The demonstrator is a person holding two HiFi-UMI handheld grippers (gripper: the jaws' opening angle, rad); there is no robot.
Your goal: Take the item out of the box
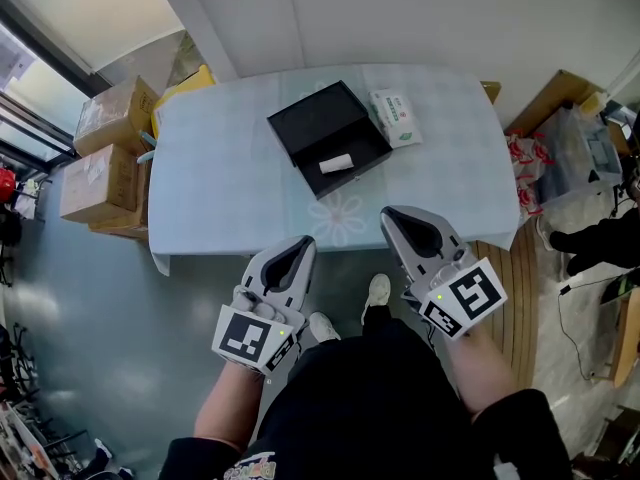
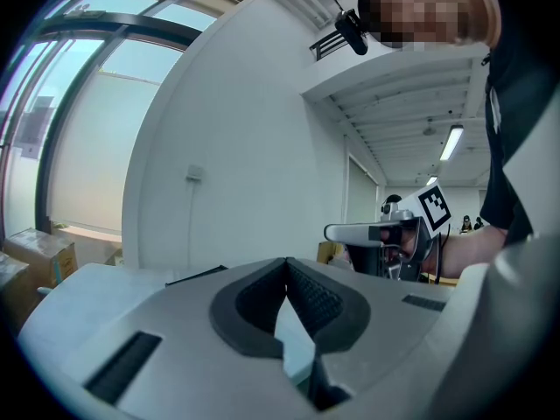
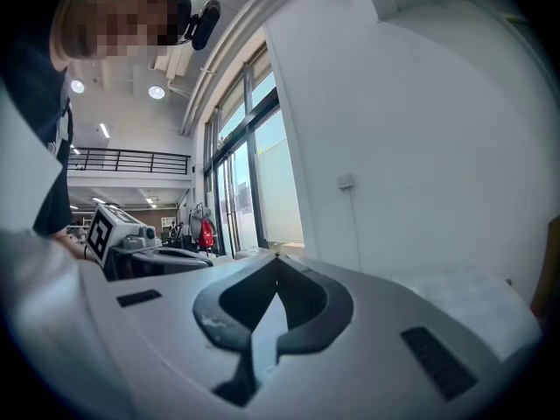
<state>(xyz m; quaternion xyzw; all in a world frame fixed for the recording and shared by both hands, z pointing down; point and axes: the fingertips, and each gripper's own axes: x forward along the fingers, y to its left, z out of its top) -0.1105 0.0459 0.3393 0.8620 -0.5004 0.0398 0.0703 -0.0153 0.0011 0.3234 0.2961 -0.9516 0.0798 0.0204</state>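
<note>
A shallow black box (image 1: 322,130) lies open on the pale blue table (image 1: 220,178), and a small white roll-shaped item (image 1: 335,164) rests inside it near its front corner. My left gripper (image 1: 305,240) is held at the table's near edge, left of the box, shut and holding nothing. My right gripper (image 1: 388,213) hovers over the near edge, just in front of the box, also shut and empty. In the left gripper view its tips (image 2: 286,260) meet, with the box's edge (image 2: 197,275) beyond them. Seen from the right gripper view, that gripper's tips (image 3: 277,256) are pressed together.
A white packet with green print (image 1: 396,116) lies right of the box. Cardboard cartons (image 1: 105,148) are stacked left of the table, bags and a bin (image 1: 575,148) stand to the right, and a wooden seat (image 1: 512,298) is near my right side.
</note>
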